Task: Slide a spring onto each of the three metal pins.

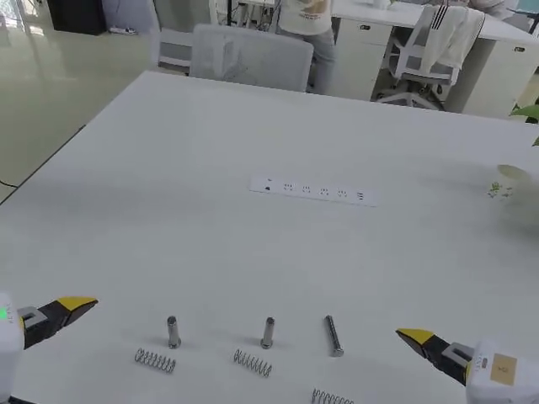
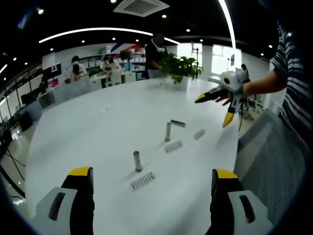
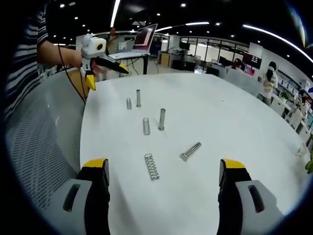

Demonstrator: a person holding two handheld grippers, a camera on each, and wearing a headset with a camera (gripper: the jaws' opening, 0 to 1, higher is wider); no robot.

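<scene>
- Springs lie flat on the white bench (image 1: 253, 126), three in a row near its front edge: the left spring (image 1: 155, 360), the middle spring (image 1: 253, 363) and the right spring (image 1: 331, 397). The right spring is partly cut off at the bottom of the head view.
- Each spring lies just in front of a metal pin and is not on it.
- The left pin (image 1: 173, 331) and the middle pin (image 1: 268, 332) stand upright. The right pin (image 1: 333, 335) lies on its side.
- The left tool (image 2: 151, 172) is wide open and holds nothing. It is out to the left of the left pin.
- The right tool (image 3: 164, 163) is wide open too, with nothing in it. It is out to the right of the right pin.
- Neither tool touches a spring or a pin.
- Farther back, a white power strip (image 1: 313, 190) lies flat in the middle of the bench.
- A grey chair (image 1: 251, 55) stands at the far edge.
</scene>
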